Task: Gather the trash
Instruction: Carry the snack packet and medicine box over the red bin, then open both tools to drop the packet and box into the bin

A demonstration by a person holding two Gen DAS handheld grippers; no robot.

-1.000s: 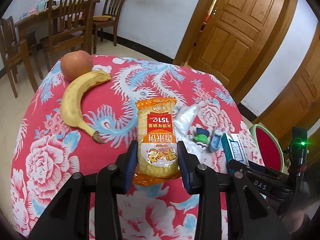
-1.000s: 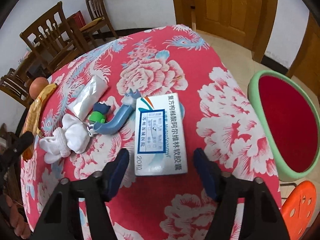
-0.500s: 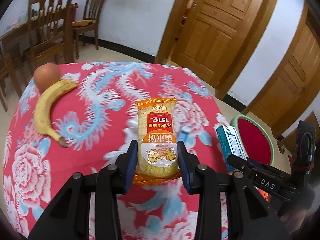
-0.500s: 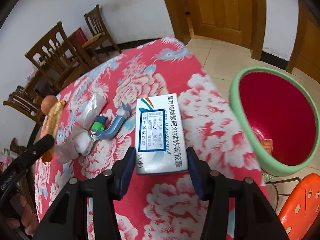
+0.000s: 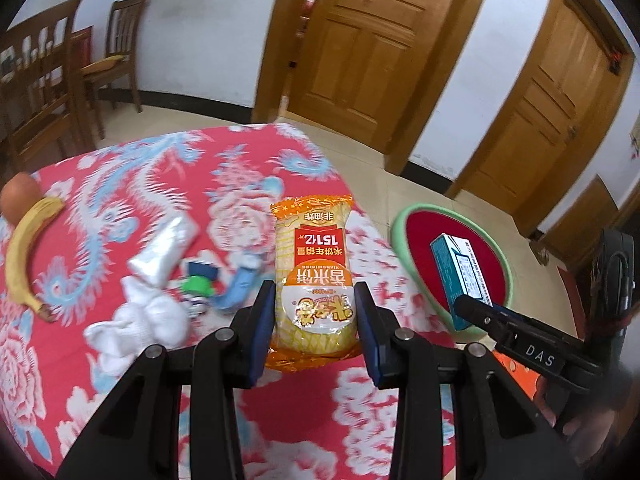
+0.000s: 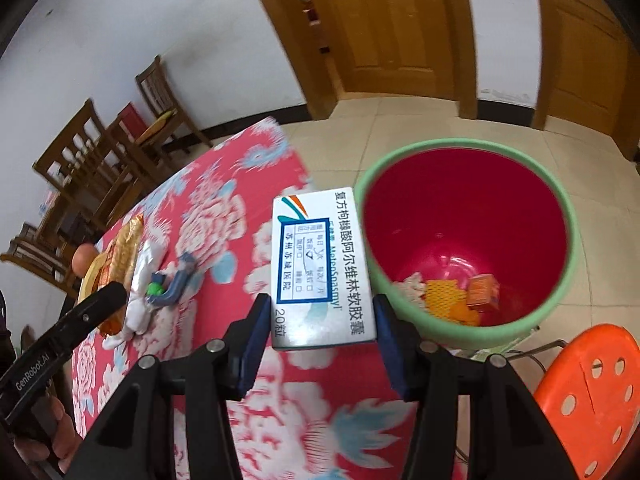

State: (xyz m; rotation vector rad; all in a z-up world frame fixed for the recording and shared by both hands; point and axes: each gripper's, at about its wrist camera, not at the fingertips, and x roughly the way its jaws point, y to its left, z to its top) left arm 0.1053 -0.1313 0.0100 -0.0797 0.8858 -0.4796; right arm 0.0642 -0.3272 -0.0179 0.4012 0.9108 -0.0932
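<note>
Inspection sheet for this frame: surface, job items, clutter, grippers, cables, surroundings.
Surface: table under a red floral tablecloth.
Job's things: orange snack packet and medicine box, both held; green bin beside the table, with scraps inside.
Clutter: banana, apple, white tissue, silver wrapper, blue tube.
Grippers: left gripper shut on the packet; right gripper shut on the box.
Cables: nothing seen.
Surroundings: wooden chairs, wooden doors, orange stool.
</note>
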